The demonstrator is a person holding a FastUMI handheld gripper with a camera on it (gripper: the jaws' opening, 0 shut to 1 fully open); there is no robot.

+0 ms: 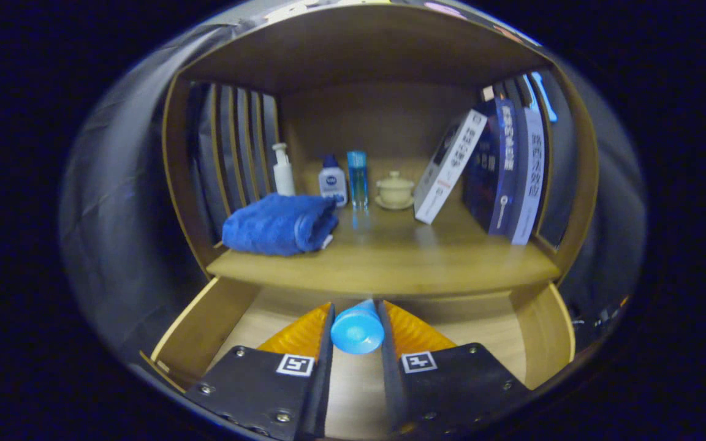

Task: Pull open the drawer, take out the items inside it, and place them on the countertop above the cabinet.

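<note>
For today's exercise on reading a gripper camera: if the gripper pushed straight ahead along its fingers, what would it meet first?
The gripper, shut on a blue item over the open drawer, would probably meet the countertop's front edge first; depth is unclear.

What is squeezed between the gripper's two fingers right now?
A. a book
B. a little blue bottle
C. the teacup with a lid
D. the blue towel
B: the gripper has both fingers pressed on the little blue bottle above the open drawer, while the blue towel, lidded teacup and books sit on the countertop.
</note>
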